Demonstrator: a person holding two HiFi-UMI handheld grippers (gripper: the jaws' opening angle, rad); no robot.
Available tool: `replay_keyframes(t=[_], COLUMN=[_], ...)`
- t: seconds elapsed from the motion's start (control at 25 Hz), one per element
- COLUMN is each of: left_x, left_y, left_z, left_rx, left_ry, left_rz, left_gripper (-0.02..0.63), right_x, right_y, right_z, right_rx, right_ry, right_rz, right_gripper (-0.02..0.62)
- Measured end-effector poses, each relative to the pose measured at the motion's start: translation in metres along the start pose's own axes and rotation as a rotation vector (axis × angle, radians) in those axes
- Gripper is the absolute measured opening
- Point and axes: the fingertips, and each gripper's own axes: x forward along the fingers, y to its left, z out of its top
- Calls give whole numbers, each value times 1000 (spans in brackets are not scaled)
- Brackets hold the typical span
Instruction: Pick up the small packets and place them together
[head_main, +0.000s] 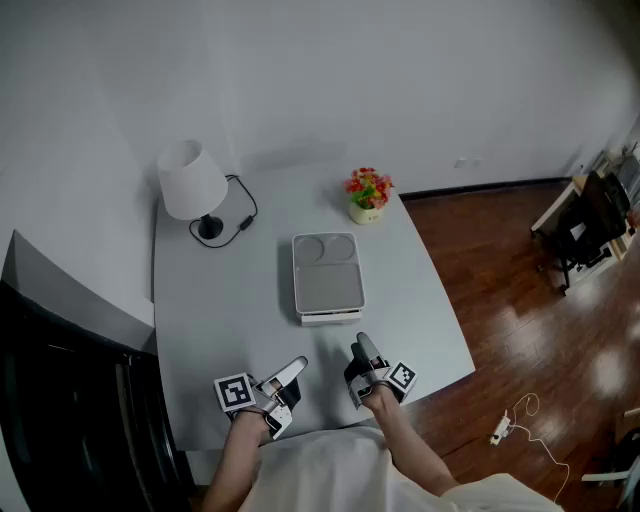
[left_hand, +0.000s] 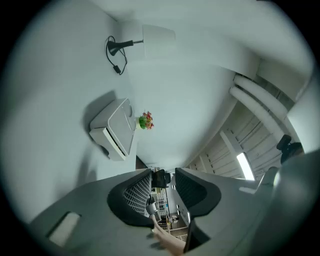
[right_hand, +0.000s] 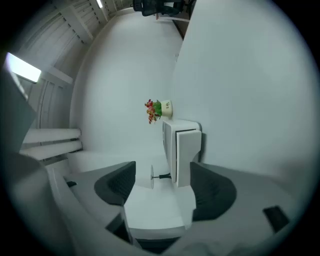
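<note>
**Jaws at the near table edge: one pair shut, one pair apart**

Jaws, left gripper (head_main: 293, 369): drawn close together, only a narrow slit between the ribbed pads, nothing held. It sits over the near edge of the table (head_main: 200, 320), angled towards the right gripper.

Jaws, right gripper (head_main: 360, 350): standing well apart, nothing between the pads. It is just beside the left gripper and aimed up the table at the white box (head_main: 327, 272).

Small packets: cannot be made out in any view.

White box: mid-table, flat, with two round hollows at the far end of its top. It is well apart from both grippers.

Lamp (head_main: 190, 182): far left corner, white shade on a dark base. Its black cord (head_main: 246, 212) loops beside it.

Flower pot (head_main: 367, 197): far edge of the table, just beyond the box's right corner, with red and yellow blooms.

Forearms (head_main: 405, 450): bare, reaching in from the bottom over a white garment.

Floor (head_main: 500, 290): dark wood to the right of the table. A white cable (head_main: 520, 418) lies on it.
</note>
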Motion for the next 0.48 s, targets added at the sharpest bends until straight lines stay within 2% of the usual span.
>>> replay_keyframes(t=[0.08,0.24,0.28,0.48], left_x=[-3,-8,-10,-19], left_y=[0,-1,-1,0], left_z=[2,5,5,8], left_rx=[3,6,5,0], left_ry=[-13,-35,-41,-74], left_rz=[-1,-1,-1,13], left_gripper=[147,160,167,169], right_x=[8,29,36,65], right_y=[-8,-28,-31,-46], right_z=[-2,-4,-5,-8], right_rx=[38,59,55,84], right_ry=[-33,-75,-72,-78], right_rz=[8,-9,-14,-24], right_gripper=[371,390,455,459])
